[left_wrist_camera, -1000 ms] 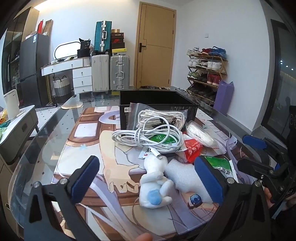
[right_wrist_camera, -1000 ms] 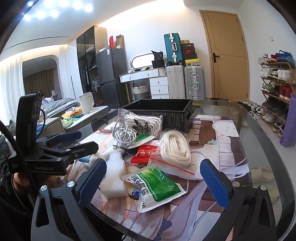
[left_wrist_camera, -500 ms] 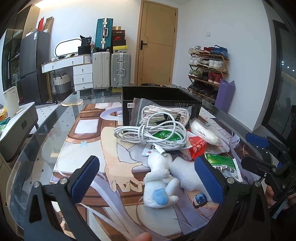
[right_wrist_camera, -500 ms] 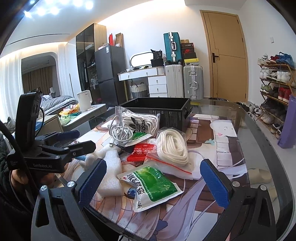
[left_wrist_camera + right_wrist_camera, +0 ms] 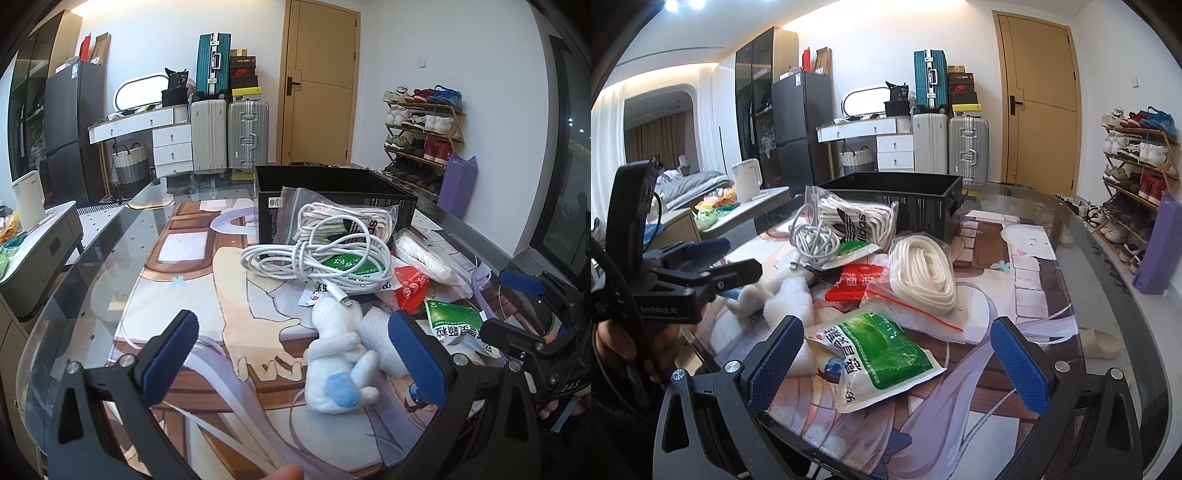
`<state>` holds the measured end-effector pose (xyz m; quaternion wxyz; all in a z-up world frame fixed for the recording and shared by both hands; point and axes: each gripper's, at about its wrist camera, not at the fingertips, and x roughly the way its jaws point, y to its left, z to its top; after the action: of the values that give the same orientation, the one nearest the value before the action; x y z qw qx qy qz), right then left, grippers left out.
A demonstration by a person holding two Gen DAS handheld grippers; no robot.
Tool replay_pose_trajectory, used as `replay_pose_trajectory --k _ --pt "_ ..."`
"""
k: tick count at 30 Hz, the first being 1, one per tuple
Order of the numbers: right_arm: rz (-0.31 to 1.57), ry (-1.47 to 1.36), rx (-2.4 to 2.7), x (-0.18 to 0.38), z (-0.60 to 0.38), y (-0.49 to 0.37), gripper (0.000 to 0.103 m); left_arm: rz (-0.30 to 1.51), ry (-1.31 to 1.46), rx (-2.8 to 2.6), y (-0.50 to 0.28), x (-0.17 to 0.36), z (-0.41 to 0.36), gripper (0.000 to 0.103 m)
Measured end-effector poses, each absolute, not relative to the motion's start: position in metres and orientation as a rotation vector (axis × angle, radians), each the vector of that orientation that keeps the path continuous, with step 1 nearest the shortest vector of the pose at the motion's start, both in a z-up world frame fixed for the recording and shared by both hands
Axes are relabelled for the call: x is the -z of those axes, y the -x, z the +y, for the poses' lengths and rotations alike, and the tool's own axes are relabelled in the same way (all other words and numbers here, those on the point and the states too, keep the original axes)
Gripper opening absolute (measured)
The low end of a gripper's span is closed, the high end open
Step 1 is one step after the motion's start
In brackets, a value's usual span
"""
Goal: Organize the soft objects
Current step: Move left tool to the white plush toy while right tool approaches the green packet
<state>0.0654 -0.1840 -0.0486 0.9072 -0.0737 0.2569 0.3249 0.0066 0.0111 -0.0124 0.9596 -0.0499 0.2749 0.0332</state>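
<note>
Left gripper (image 5: 295,360) spread wide, empty; plush (image 5: 338,363) lies between its fingers. Right gripper (image 5: 899,363) wide, empty, over green pouch (image 5: 879,354).

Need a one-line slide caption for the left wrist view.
Open left gripper faces a white plush toy beside a cable coil and black box.

"adidas" on bagged socks (image 5: 857,220); "GenRobot.AI" on left gripper (image 5: 738,258)
</note>
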Motion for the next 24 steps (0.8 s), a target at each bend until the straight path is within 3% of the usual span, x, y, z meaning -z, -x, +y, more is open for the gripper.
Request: replay_pose_trajectory --k 24 --pt "0.611 0.225 -0.510 0.063 -0.216 -0.078 0.103 0.572 0.117 -0.057 -0.007 0.013 0.021 0.103"
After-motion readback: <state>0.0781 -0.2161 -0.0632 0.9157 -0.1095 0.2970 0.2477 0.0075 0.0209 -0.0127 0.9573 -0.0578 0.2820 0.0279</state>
